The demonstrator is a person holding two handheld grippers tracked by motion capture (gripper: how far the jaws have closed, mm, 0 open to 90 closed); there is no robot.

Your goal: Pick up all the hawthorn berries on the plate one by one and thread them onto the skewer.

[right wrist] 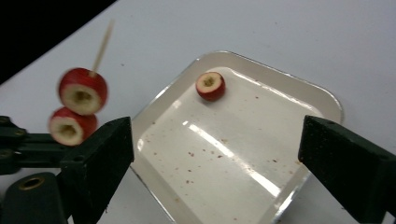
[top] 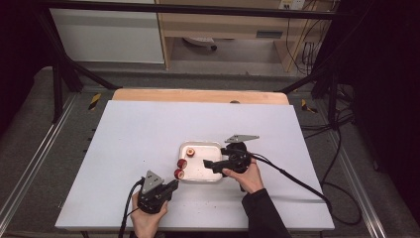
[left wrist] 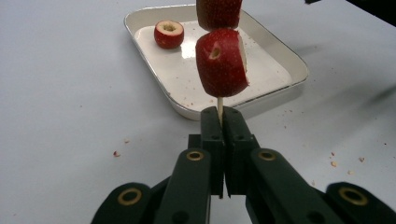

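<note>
the skewer [left wrist: 219, 106] is clamped at its lower end between the closed jaws of the left gripper [left wrist: 219, 116]. in the left gripper view its long axis runs straight out from the jaws toward the tray [left wrist: 280, 51]; in the right gripper view the bare tip slants up and to the right above the fruit. 2 red fruit pieces [left wrist: 222, 63] with cored middles sit threaded on it, one touching the next, held above the counter [top: 138, 129] just beside the tray's near left corner in the high view.

the white tray holds 1 more cored piece [right wrist: 210, 86] near a corner, lying cut side up, with red crumbs scattered across its floor.

the right gripper [right wrist: 215, 154] hangs over the tray, jaws wide apart with nothing between them. crumbs dot the counter near the left gripper.
</note>
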